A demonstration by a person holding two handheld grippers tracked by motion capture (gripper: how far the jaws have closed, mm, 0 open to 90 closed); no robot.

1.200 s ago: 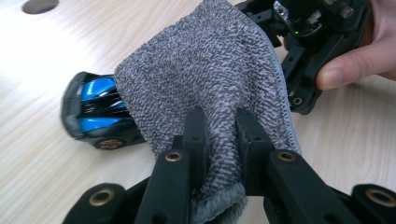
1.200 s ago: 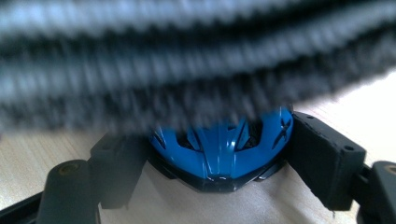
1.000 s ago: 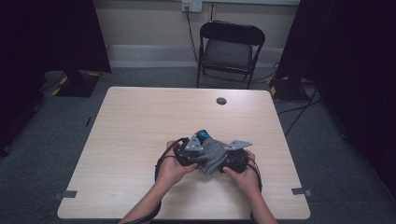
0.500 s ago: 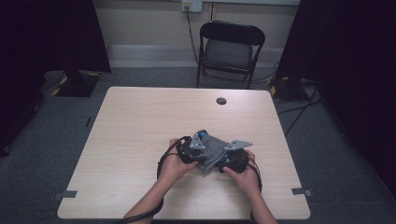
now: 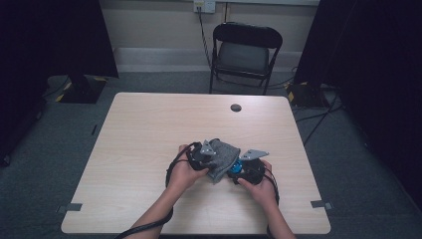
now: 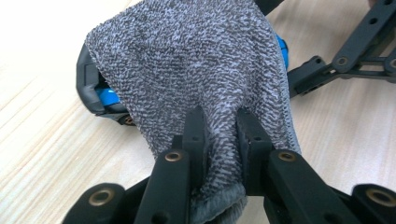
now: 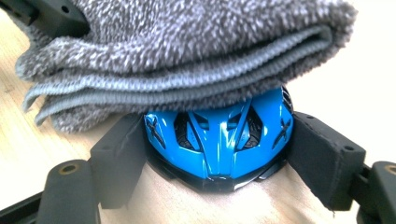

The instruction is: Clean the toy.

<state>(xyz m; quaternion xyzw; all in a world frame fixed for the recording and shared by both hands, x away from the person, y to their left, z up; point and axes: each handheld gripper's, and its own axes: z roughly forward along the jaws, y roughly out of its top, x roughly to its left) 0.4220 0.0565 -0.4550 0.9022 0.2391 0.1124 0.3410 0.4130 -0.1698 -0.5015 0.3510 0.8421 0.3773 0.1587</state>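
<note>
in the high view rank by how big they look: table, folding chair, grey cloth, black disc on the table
1. table
2. folding chair, farther from the camera, so its true size is less sure
3. grey cloth
4. black disc

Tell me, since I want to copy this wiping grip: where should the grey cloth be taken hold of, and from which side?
Probably at its bunched end: the left gripper is shut on the gathered folds of the grey cloth, coming from the side opposite the blue mouse. That leaves the broad part free to drape over the mouse, which the right gripper clamps by its sides.
</note>
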